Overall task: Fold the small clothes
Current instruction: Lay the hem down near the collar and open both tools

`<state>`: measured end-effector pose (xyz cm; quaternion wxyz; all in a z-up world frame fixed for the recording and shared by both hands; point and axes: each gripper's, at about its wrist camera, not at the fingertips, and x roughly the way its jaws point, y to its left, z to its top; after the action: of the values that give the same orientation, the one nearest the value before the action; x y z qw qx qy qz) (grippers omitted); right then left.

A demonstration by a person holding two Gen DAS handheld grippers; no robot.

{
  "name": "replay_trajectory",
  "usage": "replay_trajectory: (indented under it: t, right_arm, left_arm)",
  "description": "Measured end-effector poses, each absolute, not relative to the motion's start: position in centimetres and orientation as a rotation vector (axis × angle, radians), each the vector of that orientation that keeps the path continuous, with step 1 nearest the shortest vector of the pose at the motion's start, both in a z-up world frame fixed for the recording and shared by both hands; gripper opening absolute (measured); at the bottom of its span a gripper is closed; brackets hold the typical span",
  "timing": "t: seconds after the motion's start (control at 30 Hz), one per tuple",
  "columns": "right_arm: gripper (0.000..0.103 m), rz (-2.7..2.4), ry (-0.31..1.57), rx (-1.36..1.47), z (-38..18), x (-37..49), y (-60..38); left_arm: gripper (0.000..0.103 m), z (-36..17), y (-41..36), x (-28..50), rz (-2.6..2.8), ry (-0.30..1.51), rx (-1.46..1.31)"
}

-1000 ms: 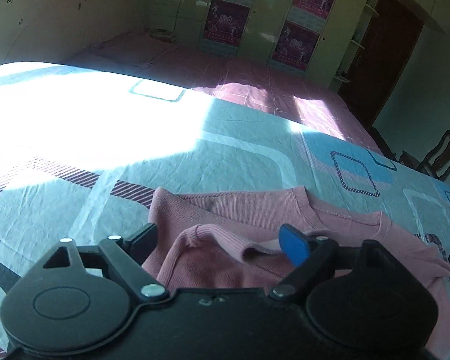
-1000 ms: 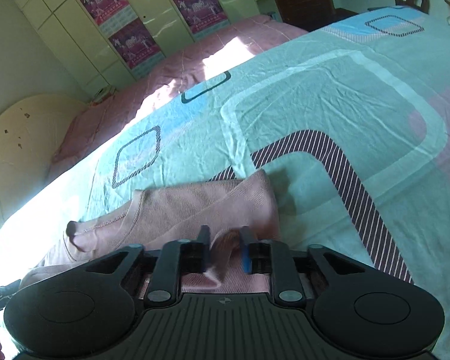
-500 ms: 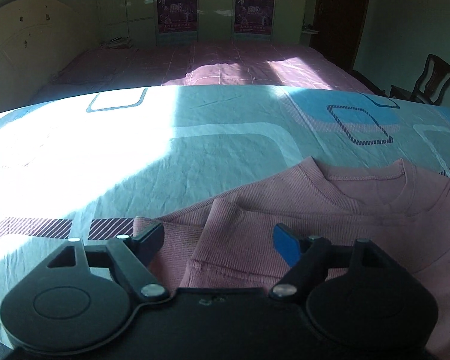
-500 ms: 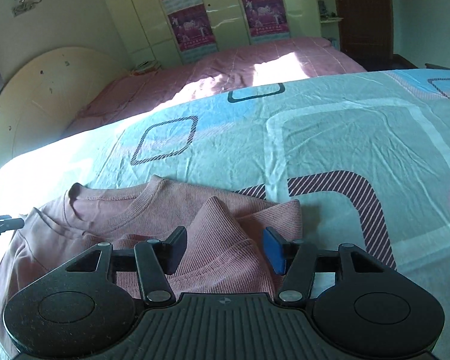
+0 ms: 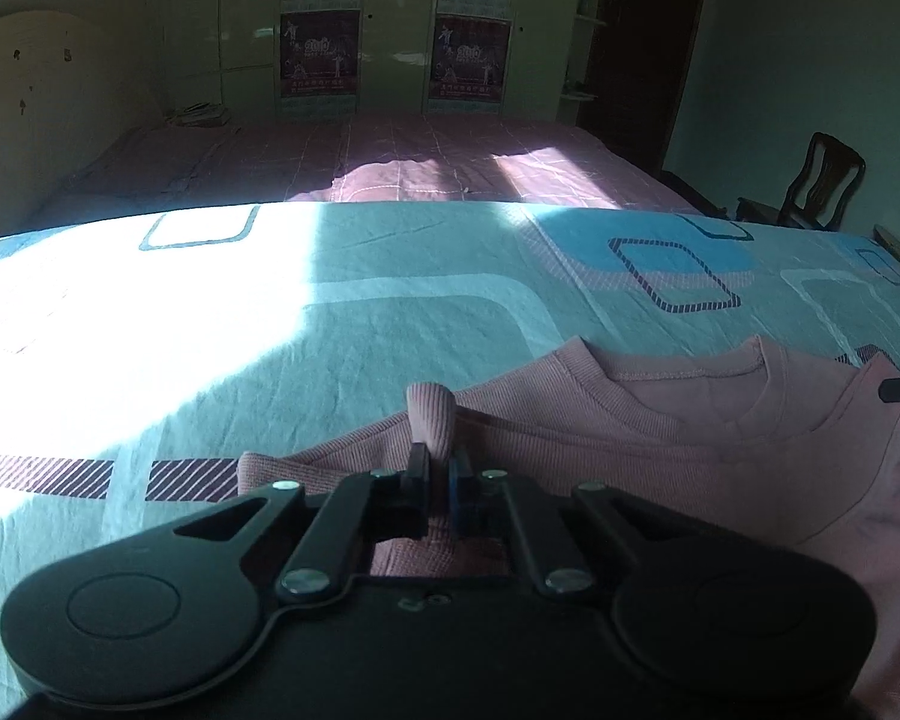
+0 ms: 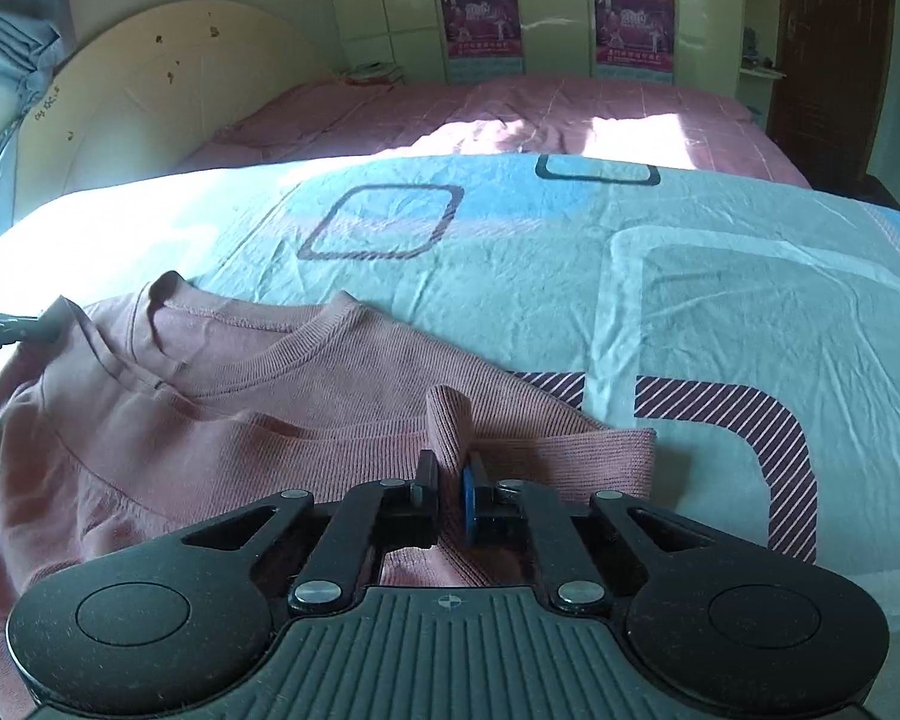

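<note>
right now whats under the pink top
The pink top lies on the patterned teal bedsheet, which shows all around it. Whatever is directly beneath the fabric is covered and cannot be seen.

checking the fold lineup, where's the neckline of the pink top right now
In the right wrist view the neckline sits at upper left, on the far edge of the pink top, lying on the patterned bedsheet; in the left wrist view it is at right.

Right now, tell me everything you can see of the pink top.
The pink top is a ribbed knit with a round neckband, lying flat and neck-away on the patterned bedsheet. Both sleeves look folded inward. The left gripper is shut on a pinched ridge of fabric near one side, the right gripper on another near the opposite side.
</note>
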<state>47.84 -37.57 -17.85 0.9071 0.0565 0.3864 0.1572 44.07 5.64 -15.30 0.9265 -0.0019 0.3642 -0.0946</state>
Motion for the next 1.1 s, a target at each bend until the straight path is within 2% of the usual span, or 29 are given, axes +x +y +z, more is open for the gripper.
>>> replay_trajectory:
  t: [0.2, 0.37, 0.5, 0.57, 0.63, 0.73, 0.77, 0.8, 0.87, 1.1]
  right_arm:
    - [0.006, 0.184, 0.624, 0.17, -14.6, 48.1, -38.5]
    - [0.006, 0.087, 0.73, 0.143, -18.3, 50.7, -37.3]
    - [0.006, 0.051, 0.693, 0.144, -19.2, 50.5, -37.3]
    - [0.0, 0.012, 0.724, 0.084, -20.2, 50.8, -37.1]
    - [0.0, -0.013, 0.765, 0.064, -21.4, 51.1, -37.4]
    - [0.0, -0.004, 0.739, 0.092, -20.8, 50.4, -38.2]
    - [0.0, 0.003, 0.722, 0.096, -20.2, 50.0, -38.3]
    - [0.0, 0.018, 0.72, 0.116, -19.7, 49.8, -38.5]
    - [0.0, 0.062, 0.732, 0.164, -19.1, 49.4, -38.8]
    - [0.001, 0.11, 0.756, 0.258, -18.6, 48.3, -39.0]
  left_arm:
    - [0.004, -13.5, 5.9, 44.4, -0.044, 0.602, -0.072]
    - [0.004, -16.7, 4.6, 46.1, 0.038, 0.687, -0.013]
    - [0.005, -17.0, 4.4, 45.6, 0.069, 0.668, 0.006]
    - [0.005, -17.5, 4.4, 45.7, 0.107, 0.719, 0.055]
    - [0.007, -18.8, 4.2, 46.0, 0.102, 0.731, 0.074]
    - [0.02, -18.3, 3.2, 45.6, 0.099, 0.721, 0.139]
    - [0.033, -18.2, 3.0, 45.4, 0.094, 0.718, 0.143]
    - [0.053, -18.0, 2.9, 45.3, 0.092, 0.713, 0.143]
    - [0.08, -17.2, 3.1, 44.6, 0.088, 0.689, 0.129]
    - [0.08, -14.8, 3.2, 40.6, 0.037, 0.648, 0.106]
